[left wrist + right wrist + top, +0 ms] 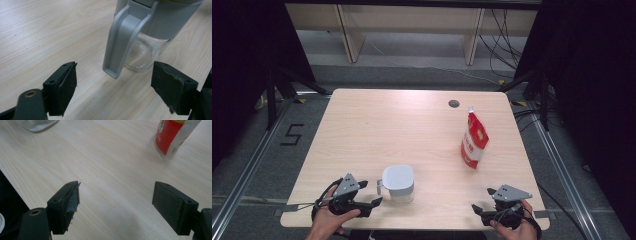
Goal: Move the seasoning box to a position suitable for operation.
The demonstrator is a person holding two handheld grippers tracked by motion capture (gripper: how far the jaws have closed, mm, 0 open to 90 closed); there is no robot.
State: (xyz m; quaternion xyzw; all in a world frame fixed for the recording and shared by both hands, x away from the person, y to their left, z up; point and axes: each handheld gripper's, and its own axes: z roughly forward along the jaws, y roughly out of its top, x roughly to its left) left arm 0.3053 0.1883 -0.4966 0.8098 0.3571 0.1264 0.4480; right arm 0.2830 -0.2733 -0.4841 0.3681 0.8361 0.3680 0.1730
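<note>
Light wood-grain table (377,125), person's hands at the near edge. Left gripper (371,196) low over the table, jaws spread wide, nothing held; left hand (329,220) grips it from behind. Left gripper view: the pitcher handle (120,42) hangs between and just ahead of the jaws, not touched. Pitcher (398,183) has a grey lid and clear glass base and stands near the front edge, just beside that gripper. Right gripper (482,200) at the near right corner, jaws wide open, empty, right hand (512,227) behind it. Farther back on the right stands a red-and-white pouch (474,140), upright, print unreadable. Round hole (454,103) near the far edge. Grey floor beyond, "5" mark (292,135) at left, cables (507,35), wooden frames at the back.
</note>
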